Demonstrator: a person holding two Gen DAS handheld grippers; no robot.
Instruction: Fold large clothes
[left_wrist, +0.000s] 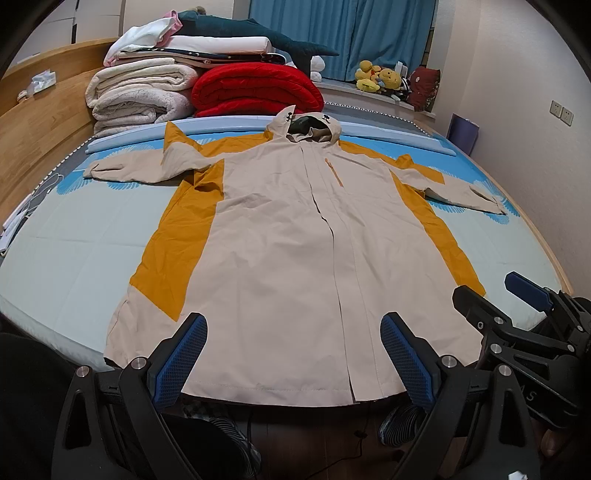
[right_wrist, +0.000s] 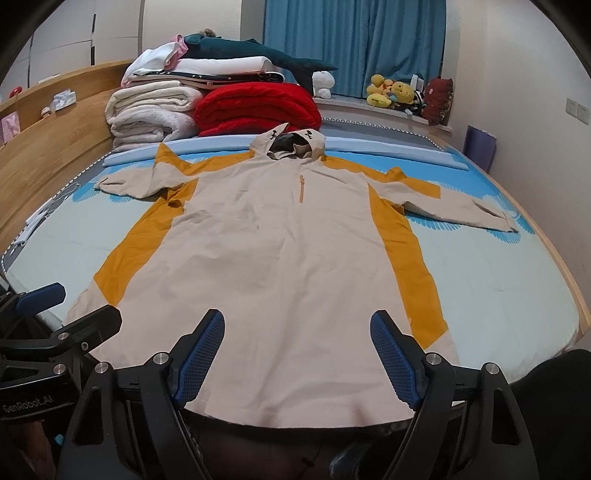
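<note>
A large beige hooded jacket (left_wrist: 288, 229) with mustard-yellow side panels lies flat, front up, on the bed (left_wrist: 66, 236), hood at the far end, both sleeves spread sideways. It also shows in the right wrist view (right_wrist: 280, 251). My left gripper (left_wrist: 293, 325) is open and empty, held just above the jacket's near hem. My right gripper (right_wrist: 297, 321) is open and empty above the hem too; it shows at the right edge of the left wrist view (left_wrist: 491, 291). The left gripper shows at the left edge of the right wrist view (right_wrist: 83, 302).
Folded white blankets (left_wrist: 140, 92) and a red quilt (left_wrist: 255, 88) are stacked at the head of the bed. A wooden headboard (left_wrist: 40, 122) runs along the left. Plush toys (left_wrist: 380, 79) sit on the window sill under blue curtains. Shoes (left_wrist: 400, 424) are on the floor below.
</note>
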